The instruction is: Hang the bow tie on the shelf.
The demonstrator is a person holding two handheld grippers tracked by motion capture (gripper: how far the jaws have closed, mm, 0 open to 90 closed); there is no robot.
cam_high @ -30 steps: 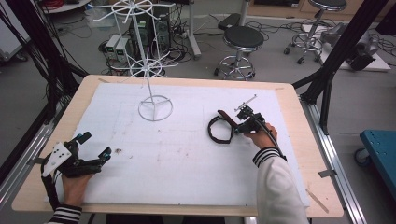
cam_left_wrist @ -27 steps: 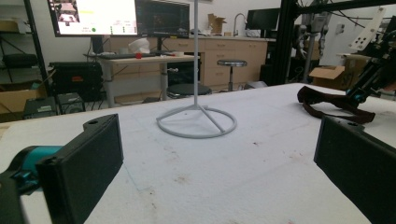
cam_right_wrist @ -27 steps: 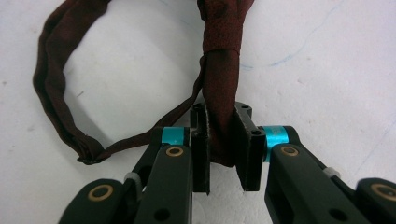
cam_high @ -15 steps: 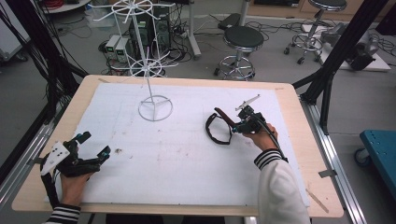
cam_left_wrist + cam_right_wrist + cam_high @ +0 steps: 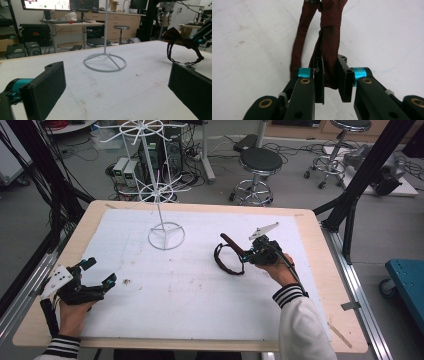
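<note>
Pickup done, hanging on the rack left to do

Progress as I read it from my station: the first step is complete and the placement has not begun. My right tongs (image 5: pixel 246 256) are clamped on the dark maroon fabric bow tie with its thin black neck strap (image 5: pixel 227 257); in the right gripper view the two black pads pinch a folded wing of the maroon cloth (image 5: pixel 329 62) between them, with the knot band showing just above the grip. From the left gripper view the tie (image 5: pixel 183 41) hangs clear of the white padded tabletop (image 5: pixel 190 295), its strap loop drooping below the cloth, so I judge the lift itself finished.

The tall white wire hanging rack with a round ring base and spoked tiers (image 5: pixel 164 227) is my landmark. The tie sits well to the right of that rack's base, apart from it and lower than its spoked arms. What I judge is left: carry the tie across to the rack, raise it to an arm, hook the strap over, and let go.

My left tongs (image 5: pixel 97 272) stand wide apart with nothing between them, resting low on the tabletop, well to the left of the rack and nearer to me.
</note>
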